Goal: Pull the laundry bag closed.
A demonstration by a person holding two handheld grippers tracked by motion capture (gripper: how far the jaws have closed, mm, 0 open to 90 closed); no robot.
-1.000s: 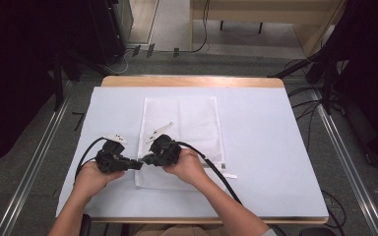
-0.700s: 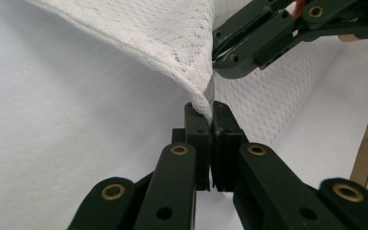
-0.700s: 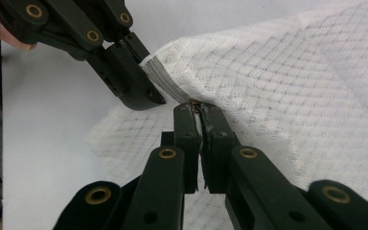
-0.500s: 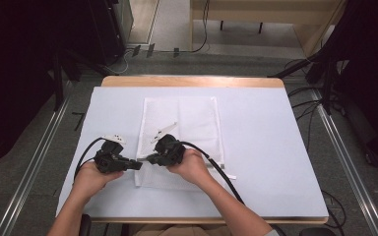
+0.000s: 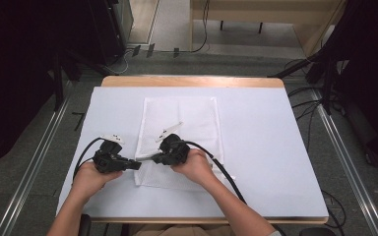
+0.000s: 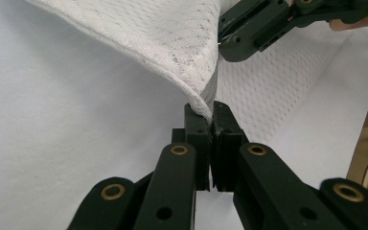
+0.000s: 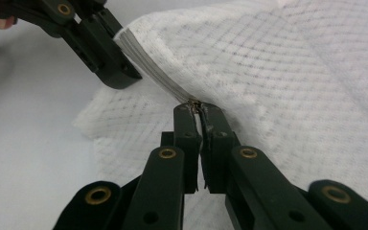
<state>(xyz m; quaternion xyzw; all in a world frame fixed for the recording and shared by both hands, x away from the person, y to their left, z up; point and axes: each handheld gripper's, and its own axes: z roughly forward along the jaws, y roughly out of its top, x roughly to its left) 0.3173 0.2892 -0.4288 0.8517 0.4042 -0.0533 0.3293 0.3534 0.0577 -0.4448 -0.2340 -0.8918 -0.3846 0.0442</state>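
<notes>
Both forearms reach in over the desk's (image 5: pixel 256 147) near edge, each hand wrapped around a hand-held gripper, the two tools angled in toward each other near the near-left part of the desk. The left hand-held gripper (image 5: pixel 134 165) points to the right, its jaws pressed together on the edge of a white mesh cloth (image 5: pixel 197 123). The right hand-held gripper (image 5: pixel 153 156) points left toward it, jaws likewise pinched tight on the same cloth edge, tips close to the left one's, its cable trailing back along the right forearm.
</notes>
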